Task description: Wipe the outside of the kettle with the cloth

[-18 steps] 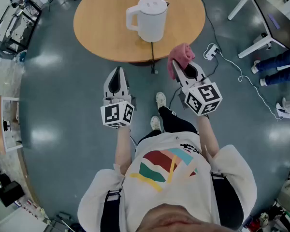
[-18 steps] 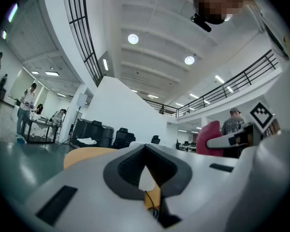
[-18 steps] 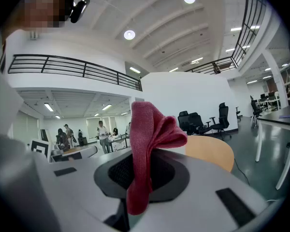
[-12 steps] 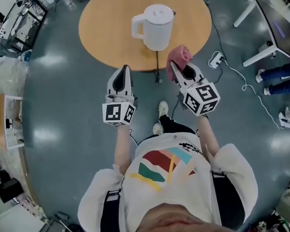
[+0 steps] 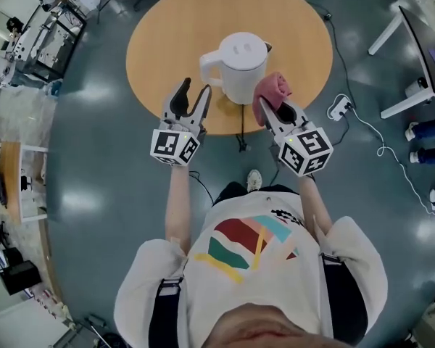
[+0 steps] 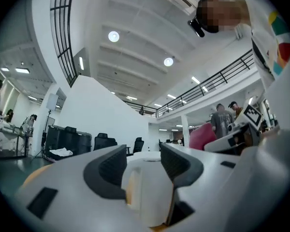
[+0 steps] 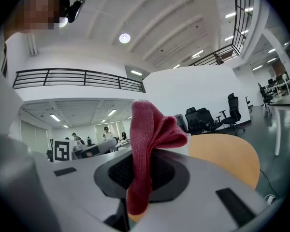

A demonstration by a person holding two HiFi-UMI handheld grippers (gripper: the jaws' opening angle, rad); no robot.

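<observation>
The white kettle (image 5: 241, 65) stands on the near part of a round wooden table (image 5: 159, 35), handle (image 5: 209, 67) towards the left. My left gripper (image 5: 194, 90) is open just before that handle. In the left gripper view the handle (image 6: 146, 192) shows between the parted pads (image 6: 106, 166), not touched. My right gripper (image 5: 270, 107) is shut on a bunched pink-red cloth (image 5: 272, 91), which sits close to the kettle's right side. The cloth (image 7: 150, 139) stands up out of the closed jaws of the right gripper (image 7: 140, 170) and hides what lies straight ahead.
The kettle's black cord (image 5: 241, 125) hangs over the table's near edge to the floor. A white power strip (image 5: 341, 107) and cable lie on the floor at right, beside a desk leg (image 5: 391, 38). Shelving (image 5: 22, 180) stands far left.
Both grippers have moved forward from over the floor to the table's near edge, close to the kettle. The left jaws now stand apart. The cloth has stayed in the right gripper.
</observation>
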